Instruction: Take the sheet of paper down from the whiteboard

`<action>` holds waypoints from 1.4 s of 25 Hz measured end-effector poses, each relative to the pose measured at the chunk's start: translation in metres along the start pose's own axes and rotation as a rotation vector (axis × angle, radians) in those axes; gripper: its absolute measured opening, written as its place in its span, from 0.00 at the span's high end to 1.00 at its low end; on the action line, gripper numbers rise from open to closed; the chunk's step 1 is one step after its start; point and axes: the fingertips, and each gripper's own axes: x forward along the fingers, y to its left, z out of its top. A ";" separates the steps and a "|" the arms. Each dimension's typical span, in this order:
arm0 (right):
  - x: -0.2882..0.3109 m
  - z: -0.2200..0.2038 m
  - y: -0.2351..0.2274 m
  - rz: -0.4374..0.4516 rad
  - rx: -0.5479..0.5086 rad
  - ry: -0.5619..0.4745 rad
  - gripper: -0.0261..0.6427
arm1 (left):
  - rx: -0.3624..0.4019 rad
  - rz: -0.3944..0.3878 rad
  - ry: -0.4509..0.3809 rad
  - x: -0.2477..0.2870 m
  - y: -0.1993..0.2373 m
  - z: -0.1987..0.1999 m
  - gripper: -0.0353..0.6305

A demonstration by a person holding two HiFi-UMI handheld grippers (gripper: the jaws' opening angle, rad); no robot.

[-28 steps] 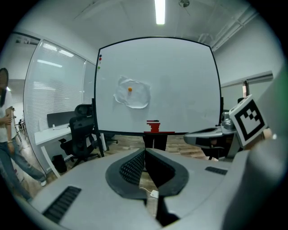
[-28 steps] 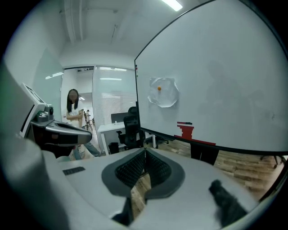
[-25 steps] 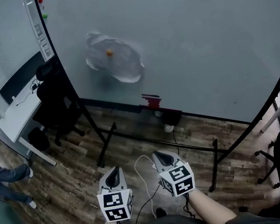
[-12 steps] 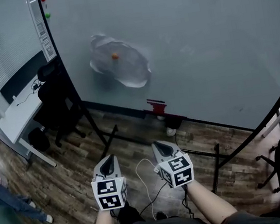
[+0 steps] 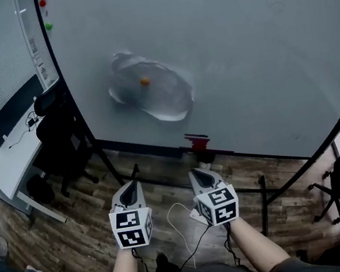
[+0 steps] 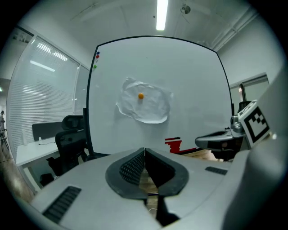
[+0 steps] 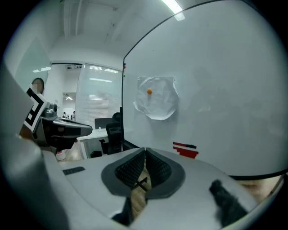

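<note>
A crumpled white sheet of paper (image 5: 151,94) hangs on the upright grey-white whiteboard (image 5: 257,43), left of the board's middle and about halfway up it. A single small round orange magnet (image 5: 145,81) pins its upper part. That magnet appears to be all that keeps it there, which would explain why its lower edge curls free of the board. The sheet lies flat against the whiteboard, its face turned out toward the person. Its outline is rounded and slightly wider than tall, so its long axis runs roughly across the board, side to side. In front of the whiteboard and well short of it, the left gripper (image 5: 133,184) and the right gripper (image 5: 193,172) are held side by side, noses aimed at the board. Each has its jaws pressed together on nothing, apparently a carrying pose for the approach, since neither touches the paper. A small red object (image 5: 197,141) sits at the whiteboard's bottom edge, below the sheet.
</note>
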 end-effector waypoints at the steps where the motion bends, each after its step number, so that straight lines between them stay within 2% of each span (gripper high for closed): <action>1: 0.007 0.004 0.000 -0.014 0.003 -0.004 0.93 | 0.002 -0.009 -0.003 0.006 0.008 0.003 0.92; 14: 0.079 0.049 0.007 -0.202 0.020 -0.047 0.93 | 0.032 -0.162 -0.069 0.078 0.088 0.047 0.92; 22: 0.099 0.064 0.020 -0.271 0.025 -0.044 0.93 | 0.031 -0.250 -0.088 0.111 0.101 0.062 0.92; 28: 0.103 0.076 0.016 -0.284 0.006 -0.051 0.93 | -0.009 -0.267 -0.099 0.129 0.102 0.072 0.92; 35: 0.127 0.086 0.008 -0.239 0.001 -0.061 0.93 | 0.005 -0.242 -0.103 0.152 0.102 0.089 0.92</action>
